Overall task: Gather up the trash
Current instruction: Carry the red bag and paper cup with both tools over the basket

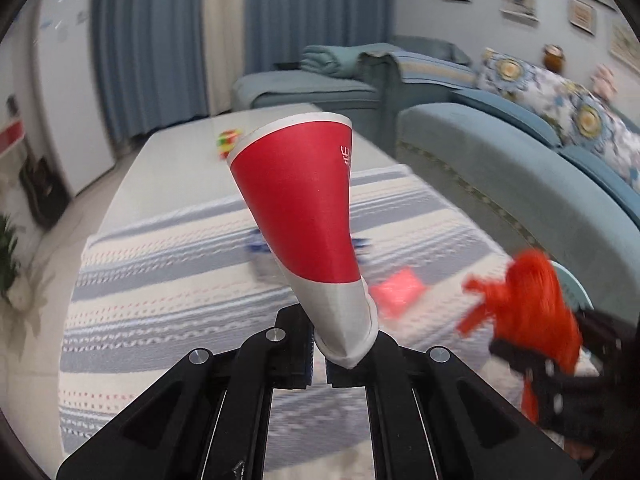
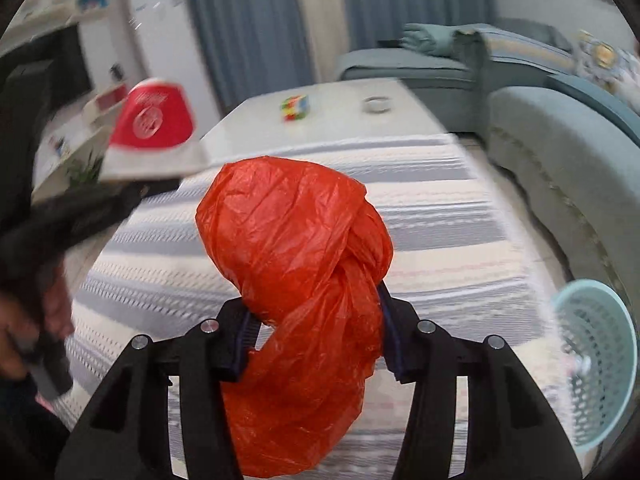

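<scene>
My left gripper [image 1: 320, 360] is shut on the flattened white end of a red and white paper cup [image 1: 300, 200], which sticks up and away above the table. My right gripper [image 2: 316, 336] is shut on a knotted orange-red plastic bag [image 2: 296, 240], its pads pressing both sides below the knot. The same bag [image 1: 536, 304] shows blurred at the right of the left wrist view. The cup [image 2: 154, 120] appears blurred at the upper left of the right wrist view, above a person's hand [image 2: 24, 340]. Both items hang clear of the striped tablecloth [image 1: 160, 280].
A light blue mesh basket [image 2: 596, 360] stands at the table's right side near the blue sofa [image 2: 560, 168]. A pink paper scrap [image 1: 398, 292] and a blue-white wrapper [image 1: 260, 248] lie on the cloth. A colour cube [image 2: 295, 108] and a small round dish [image 2: 377, 105] sit at the far end.
</scene>
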Tool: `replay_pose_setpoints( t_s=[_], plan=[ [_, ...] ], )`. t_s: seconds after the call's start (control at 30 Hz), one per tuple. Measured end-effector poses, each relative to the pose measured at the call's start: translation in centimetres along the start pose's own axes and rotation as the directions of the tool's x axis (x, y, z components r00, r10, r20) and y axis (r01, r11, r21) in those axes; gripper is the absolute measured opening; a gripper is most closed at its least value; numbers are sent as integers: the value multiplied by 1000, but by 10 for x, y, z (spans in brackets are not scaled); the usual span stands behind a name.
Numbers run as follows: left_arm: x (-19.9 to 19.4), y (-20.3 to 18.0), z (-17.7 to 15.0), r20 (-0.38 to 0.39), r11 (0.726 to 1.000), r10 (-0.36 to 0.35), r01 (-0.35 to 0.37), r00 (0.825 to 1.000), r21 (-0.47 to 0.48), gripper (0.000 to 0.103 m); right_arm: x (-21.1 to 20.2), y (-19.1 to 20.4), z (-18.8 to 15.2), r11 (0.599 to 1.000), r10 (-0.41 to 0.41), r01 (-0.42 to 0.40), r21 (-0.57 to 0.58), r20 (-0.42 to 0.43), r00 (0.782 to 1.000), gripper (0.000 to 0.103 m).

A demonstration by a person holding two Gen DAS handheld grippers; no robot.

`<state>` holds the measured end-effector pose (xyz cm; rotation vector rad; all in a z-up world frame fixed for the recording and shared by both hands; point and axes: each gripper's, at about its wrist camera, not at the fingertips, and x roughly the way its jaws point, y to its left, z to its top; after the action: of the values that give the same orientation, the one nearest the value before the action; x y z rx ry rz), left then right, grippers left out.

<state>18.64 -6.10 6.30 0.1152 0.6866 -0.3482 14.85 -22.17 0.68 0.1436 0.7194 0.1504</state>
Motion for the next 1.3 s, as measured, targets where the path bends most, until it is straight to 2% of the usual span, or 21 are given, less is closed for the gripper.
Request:
replay_pose_setpoints(
  t_s=[0.2, 0.3, 0.33, 0.47, 0.53, 0.63, 0.8, 0.87, 0.97, 1.07, 1.3],
  plan=[
    [3, -80, 0, 20, 996, -37, 35, 999, 77, 2, -34, -73, 0, 987, -141, 134, 92, 72, 987, 48],
    [11, -118, 0, 13, 992, -77, 75, 997, 97, 2, -43, -102, -4, 973, -215, 205, 104, 93, 972, 48],
    [16, -131, -1, 12, 991, -89, 88, 996, 102, 2, -46, -111, -5, 968, -237, 226, 110, 104, 966, 48],
    [34, -176, -1, -4, 983, -151, 151, 989, 104, 2, -70, -144, -20, 935, -355, 340, 106, 196, 914, 48],
    [45, -203, -3, -15, 978, -177, 178, 984, 113, 2, -76, -160, -25, 921, -388, 372, 112, 209, 897, 48],
    [64, -239, -9, -33, 970, -211, 213, 977, 116, 2, -84, -193, -34, 899, -432, 403, 171, 190, 882, 48],
    [88, -285, -30, -90, 957, -244, 255, 966, 135, 2, -92, -257, -36, 820, -527, 466, 334, 120, 841, 49],
    [93, -300, -38, -103, 950, -254, 268, 962, 163, 2, -99, -273, -40, 776, -572, 501, 383, 93, 815, 49],
    [97, -318, -43, -106, 941, -263, 279, 959, 193, 2, -109, -282, -42, 751, -608, 532, 392, 97, 788, 51],
    [101, -330, -43, -107, 939, -260, 277, 960, 204, 2, -115, -285, -41, 743, -620, 538, 399, 107, 777, 51],
    [106, -342, -40, -109, 942, -244, 262, 964, 211, 2, -114, -294, -39, 728, -626, 540, 422, 91, 774, 51]
  ],
)
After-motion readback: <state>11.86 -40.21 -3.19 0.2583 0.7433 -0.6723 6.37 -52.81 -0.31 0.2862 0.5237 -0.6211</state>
